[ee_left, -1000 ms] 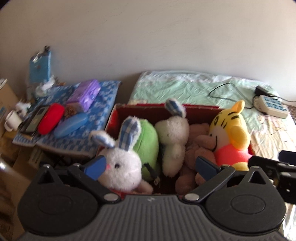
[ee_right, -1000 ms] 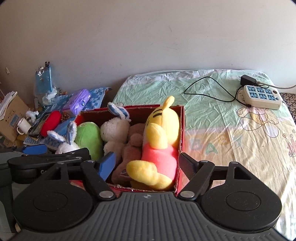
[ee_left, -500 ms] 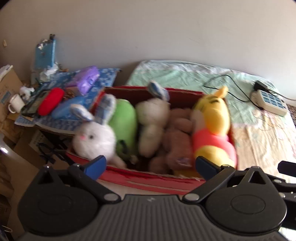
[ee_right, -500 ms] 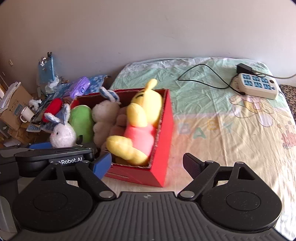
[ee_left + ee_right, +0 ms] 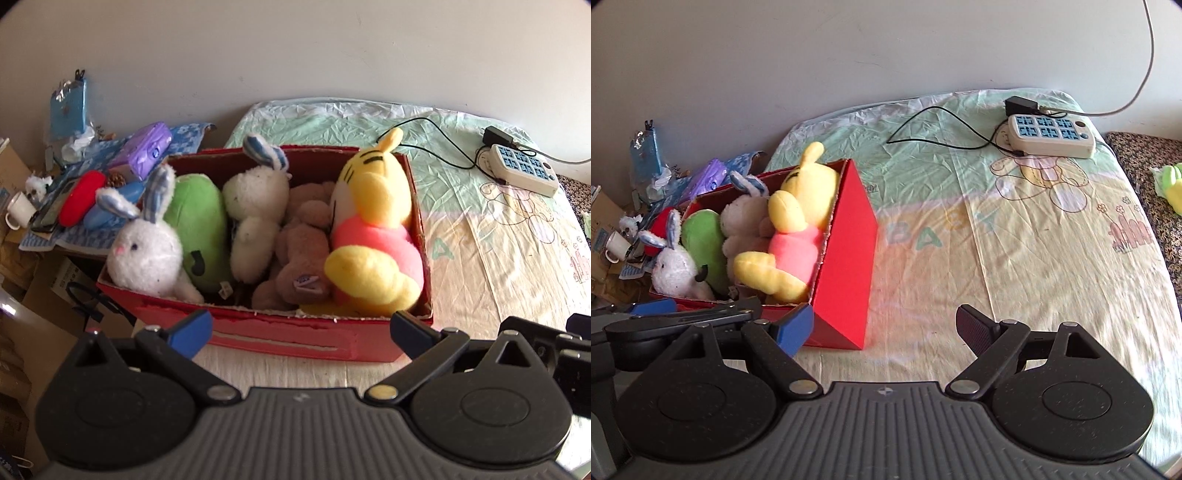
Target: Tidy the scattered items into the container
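A red cardboard box (image 5: 295,338) (image 5: 846,269) stands on the bed at its left edge. Inside lie several plush toys: a white bunny (image 5: 147,251) (image 5: 674,271), a green toy (image 5: 197,221) (image 5: 703,243), a second white bunny (image 5: 255,206), a brown bear (image 5: 299,254) and a yellow tiger in a pink shirt (image 5: 373,236) (image 5: 798,229). My left gripper (image 5: 301,330) is open and empty, just in front of the box. My right gripper (image 5: 884,328) is open and empty, near the box's right front corner.
A white power strip (image 5: 1051,136) (image 5: 521,170) with black cables lies at the far right of the bed sheet (image 5: 1015,240). A cluttered side table (image 5: 92,177) with a purple pack, red and blue cases and a mug stands left of the box. A green-yellow plush (image 5: 1171,184) lies far right.
Both grippers have pulled back and risen from the box, which now shows whole from above. The right gripper has swung right over the bed. Both stay open and empty.
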### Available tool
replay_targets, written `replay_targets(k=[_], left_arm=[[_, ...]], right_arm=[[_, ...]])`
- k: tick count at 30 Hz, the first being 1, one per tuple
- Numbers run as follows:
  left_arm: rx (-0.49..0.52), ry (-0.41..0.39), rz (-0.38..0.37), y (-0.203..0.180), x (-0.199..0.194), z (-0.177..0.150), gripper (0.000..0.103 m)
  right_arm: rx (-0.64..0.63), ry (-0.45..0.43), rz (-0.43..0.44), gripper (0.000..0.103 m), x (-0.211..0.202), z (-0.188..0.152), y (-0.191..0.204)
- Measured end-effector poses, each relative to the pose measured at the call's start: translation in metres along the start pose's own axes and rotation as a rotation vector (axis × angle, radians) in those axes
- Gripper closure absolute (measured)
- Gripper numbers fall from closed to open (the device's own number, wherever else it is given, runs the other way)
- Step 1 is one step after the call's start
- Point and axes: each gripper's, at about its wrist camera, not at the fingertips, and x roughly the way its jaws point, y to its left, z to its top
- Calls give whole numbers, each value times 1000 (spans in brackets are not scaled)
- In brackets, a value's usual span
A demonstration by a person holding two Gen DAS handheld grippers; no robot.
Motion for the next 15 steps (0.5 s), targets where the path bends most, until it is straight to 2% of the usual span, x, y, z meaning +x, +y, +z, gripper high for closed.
replay_targets(k=[3, 15], left_arm=[[19, 23, 8, -1, 4, 0, 1], [143, 37, -59, -13, 8, 5, 1]], right_arm=[[19, 4, -22, 16, 1, -1, -3], [132, -37, -118, 16, -11, -9, -1]])
